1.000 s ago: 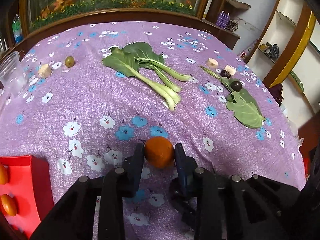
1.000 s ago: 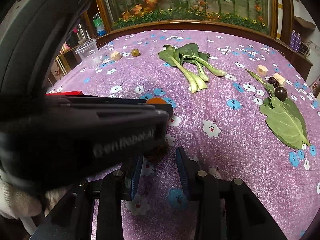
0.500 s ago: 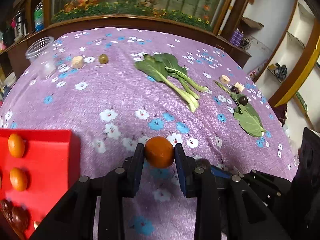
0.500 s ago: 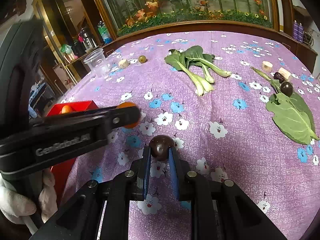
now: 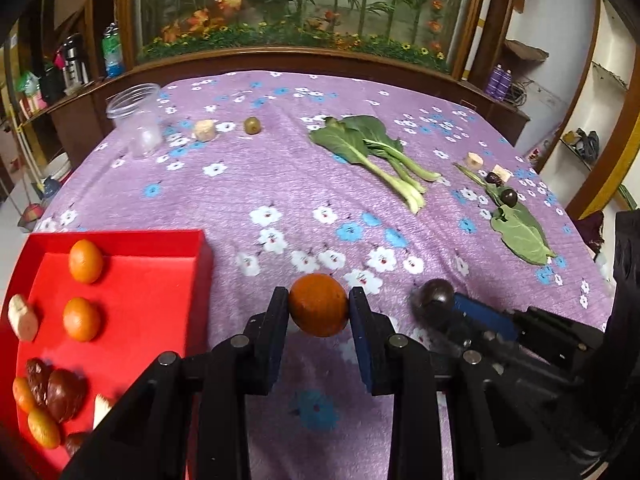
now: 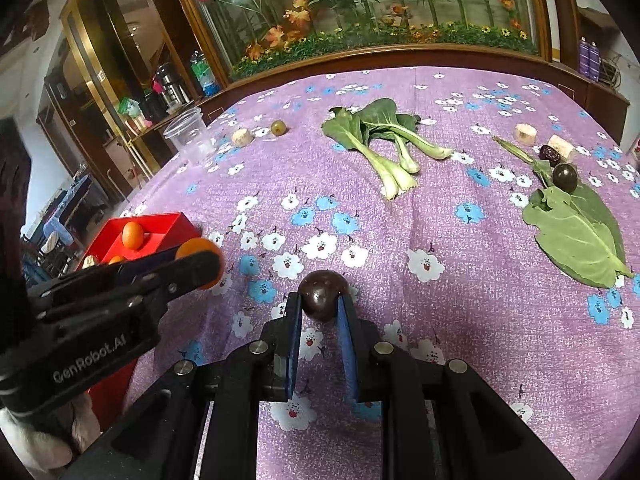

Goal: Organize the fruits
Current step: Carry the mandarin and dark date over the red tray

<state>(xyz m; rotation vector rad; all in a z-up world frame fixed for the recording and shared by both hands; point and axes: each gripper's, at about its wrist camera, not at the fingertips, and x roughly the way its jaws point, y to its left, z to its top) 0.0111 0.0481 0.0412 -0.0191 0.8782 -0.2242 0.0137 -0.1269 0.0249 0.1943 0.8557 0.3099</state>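
My left gripper [image 5: 319, 305] is shut on an orange [image 5: 318, 304], held above the purple cloth just right of the red tray [image 5: 160, 280]. The tray holds two oranges [image 5: 85, 261], dark fruits [image 5: 60, 392] and pale chunks. My right gripper [image 6: 320, 300] is shut on a dark round fruit [image 6: 323, 295], seen also in the left wrist view [image 5: 434, 302]. The left gripper and its orange [image 6: 196, 252] show at the left of the right wrist view, near the tray [image 6: 160, 224].
On the flowered tablecloth [image 5: 280, 184] lie bok choy [image 5: 372, 156], a big green leaf [image 6: 576, 232], another dark fruit [image 6: 565, 177], a green fruit [image 5: 252, 125], pale chunks [image 5: 204, 131] and a clear plastic cup [image 5: 136, 120]. A wooden ledge with plants runs behind.
Both grippers have lifted and pulled back left toward the red tray, each carrying its fruit. The right gripper, open a second ago, closed on the dark fruit.
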